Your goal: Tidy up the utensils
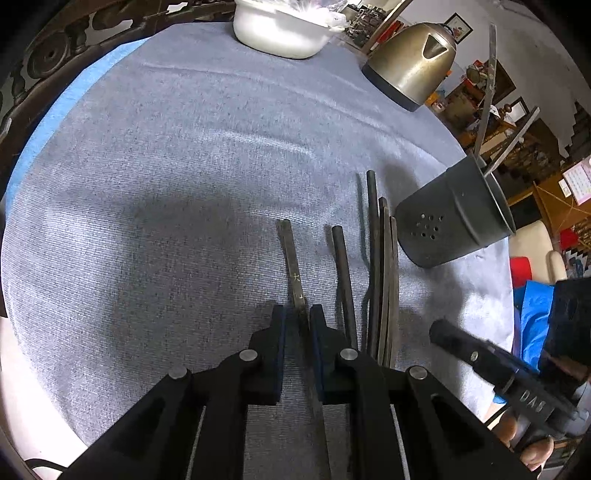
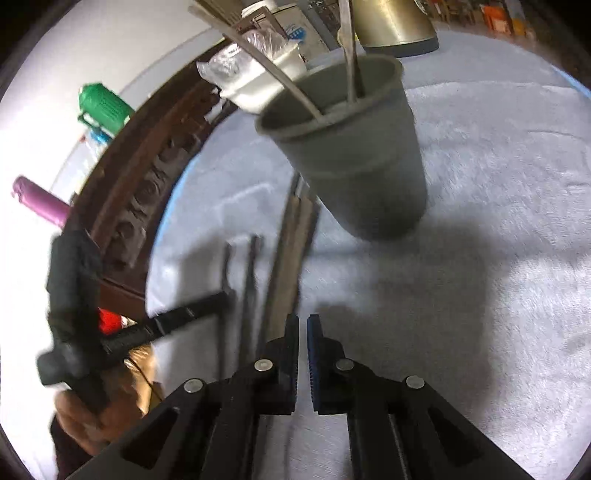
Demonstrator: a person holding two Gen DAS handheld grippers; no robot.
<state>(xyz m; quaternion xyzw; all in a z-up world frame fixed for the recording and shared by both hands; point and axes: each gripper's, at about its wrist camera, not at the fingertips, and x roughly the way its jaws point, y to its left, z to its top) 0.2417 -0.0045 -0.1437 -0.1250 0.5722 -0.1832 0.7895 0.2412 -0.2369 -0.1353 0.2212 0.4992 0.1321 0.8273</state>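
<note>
Blue-grey cloth [image 1: 166,166] covers the table you're working on. Your left gripper [image 1: 298,317] is low over it w/ fingers [image 1: 277,332] nearly closed, a flat dark chopstick [image 1: 293,266] running between the pads; looks pinched, though contact on the left pad is hard to confirm. Just right of that, a round dark stick [image 1: 343,280] lies on the cloth, then a tight bundle of more sticks [image 1: 384,280], all roughly parallel. Beyond the bundle, near it, stands the grey cup [image 1: 454,218] w/ holes in its side and a couple of metal utensils [image 1: 489,81] sticking out. Farther back: kettle [image 1: 413,59] and white bowl [image 1: 284,33].

Your right gripper [image 2: 303,328] hovers w/ fingers [image 2: 291,332] a narrow gap apart, nothing between them. Bundle of sticks [image 2: 291,251] sits just ahead-left of the tips; cup [image 2: 354,147] is farther ahead. That view is blurred.
</note>
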